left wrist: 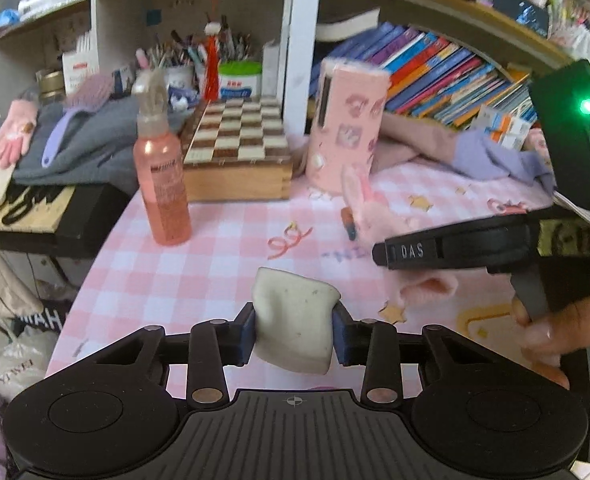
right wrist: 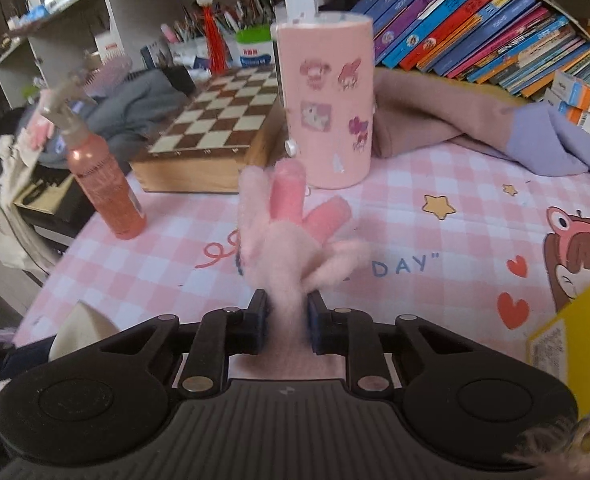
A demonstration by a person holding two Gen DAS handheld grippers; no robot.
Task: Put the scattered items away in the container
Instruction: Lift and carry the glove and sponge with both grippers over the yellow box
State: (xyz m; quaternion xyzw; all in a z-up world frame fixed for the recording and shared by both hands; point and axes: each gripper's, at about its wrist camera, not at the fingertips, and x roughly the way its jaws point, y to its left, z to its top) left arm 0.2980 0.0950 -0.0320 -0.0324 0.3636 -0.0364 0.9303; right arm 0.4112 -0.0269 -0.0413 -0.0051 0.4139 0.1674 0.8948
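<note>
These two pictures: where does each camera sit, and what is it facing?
Left wrist view: rides the left gripper, looking down over the white eraser it pinches, across the pink checked tablecloth; the person's hand shows.
Right wrist view: rides the right gripper, which clamps a pink glove.
Shared: pink tin, chessboard, pink bottle.

Both wrist fisheyes sit just behind their own jaws, angled down across the pink checked worktop (left wrist: pixel 199 248) toward far shelves. Left view stands further left. Shared: pink canister (left wrist: pixel 347 120), chessboard box (right wrist: pixel 211 120), spray bottle (left wrist: pixel 163 184), book row (right wrist: pixel 475 20).
</note>
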